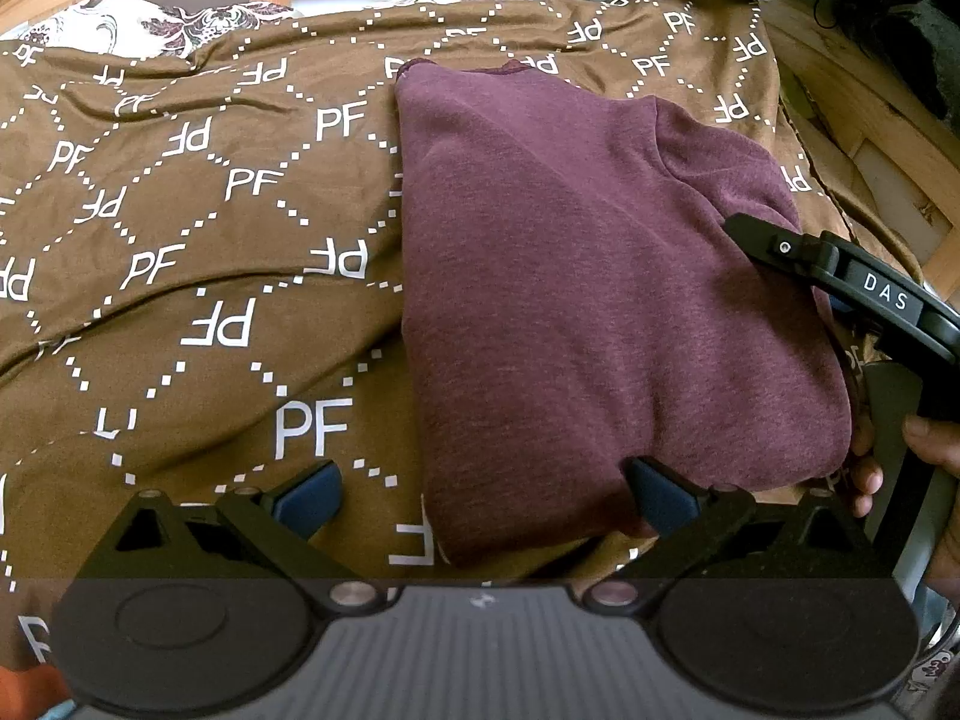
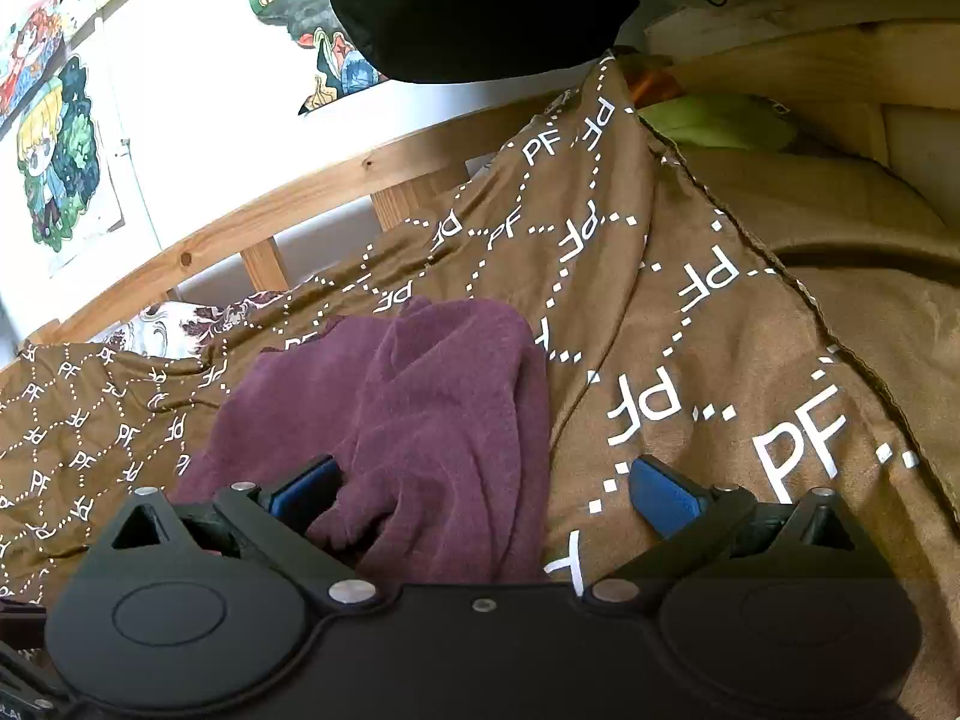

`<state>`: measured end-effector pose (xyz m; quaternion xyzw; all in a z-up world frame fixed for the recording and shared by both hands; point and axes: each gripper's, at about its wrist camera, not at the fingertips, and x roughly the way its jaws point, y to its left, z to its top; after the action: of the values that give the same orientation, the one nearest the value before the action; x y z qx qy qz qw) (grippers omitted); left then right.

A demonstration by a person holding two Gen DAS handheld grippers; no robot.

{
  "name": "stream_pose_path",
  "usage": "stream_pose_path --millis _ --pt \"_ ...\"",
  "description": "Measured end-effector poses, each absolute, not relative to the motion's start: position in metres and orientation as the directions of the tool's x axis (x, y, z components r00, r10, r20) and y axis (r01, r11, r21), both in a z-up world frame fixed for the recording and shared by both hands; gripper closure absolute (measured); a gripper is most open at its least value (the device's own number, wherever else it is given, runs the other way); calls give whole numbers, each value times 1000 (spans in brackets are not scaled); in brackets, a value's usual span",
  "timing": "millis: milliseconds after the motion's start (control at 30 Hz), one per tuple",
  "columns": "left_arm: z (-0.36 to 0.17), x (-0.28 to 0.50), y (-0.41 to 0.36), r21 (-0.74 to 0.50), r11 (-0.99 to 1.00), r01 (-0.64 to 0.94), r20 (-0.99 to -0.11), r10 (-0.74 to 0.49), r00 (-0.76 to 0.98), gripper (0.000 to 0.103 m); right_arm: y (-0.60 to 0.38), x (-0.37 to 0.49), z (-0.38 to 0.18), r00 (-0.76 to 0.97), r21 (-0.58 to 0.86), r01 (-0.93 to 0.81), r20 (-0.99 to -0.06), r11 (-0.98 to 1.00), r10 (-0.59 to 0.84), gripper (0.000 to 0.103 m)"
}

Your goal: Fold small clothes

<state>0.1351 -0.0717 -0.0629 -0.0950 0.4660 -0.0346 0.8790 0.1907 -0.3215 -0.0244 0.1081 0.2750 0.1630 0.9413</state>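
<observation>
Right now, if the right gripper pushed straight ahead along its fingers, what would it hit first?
Most likely the maroon sweater: its bunched folds lie between the open fingers of the right gripper, close ahead. Beyond that is the brown PF-print blanket. Depth is hard to judge through the fisheye.

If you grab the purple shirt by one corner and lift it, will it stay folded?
Probably not. The purple shirt looks soft and floppy: in the right wrist view it slumps in loose folds, so it would likely droop and unfold. It looks light, and its knit shouldn't slip on the brown blanket.
</observation>
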Motion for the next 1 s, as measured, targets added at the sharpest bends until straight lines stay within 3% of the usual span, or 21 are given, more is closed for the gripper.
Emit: stream_pose_path --millis 667,900,1000 --pt "-63 135 -72 -198 980 -29 -812 -148 564 0 -322 188 -22 809 302 -237 -465 923 360 1" --pt "-63 136 -73 -187 982 -26 -812 -140 566 0 -324 180 -8 849 326 -276 -359 904 389 1" --pt "-63 136 -73 -184 983 -23 -812 -138 567 0 -328 183 -3 866 331 -286 -311 899 390 10"
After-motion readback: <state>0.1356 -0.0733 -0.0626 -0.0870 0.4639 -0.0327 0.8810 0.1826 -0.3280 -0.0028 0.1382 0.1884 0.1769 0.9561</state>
